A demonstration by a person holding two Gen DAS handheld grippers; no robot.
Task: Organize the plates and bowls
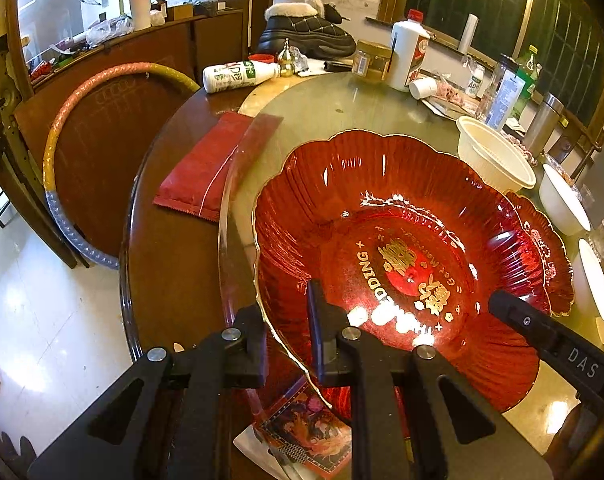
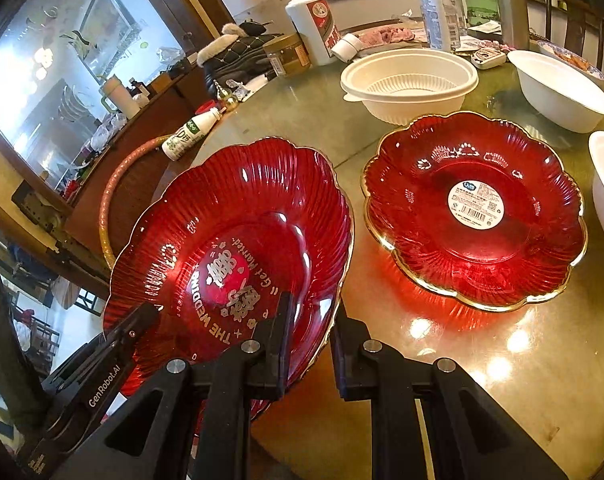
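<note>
Left gripper (image 1: 288, 332) and right gripper (image 2: 309, 344) each pinch opposite rims of scalloped red glass plate (image 2: 238, 248), gold-lettered, jaws nearly closed; matching stickered plate (image 2: 473, 208) sits right.

Two matte-black handheld grippers, the left gripper (image 1: 290, 332) and right gripper (image 2: 311, 346), share angular linkage arms with triangular cutouts, silver round pivot pins and flat black fingers (image 1: 314, 332); white lettering reads "DAS" on one, "GenRobot.AI" on the other.
</note>
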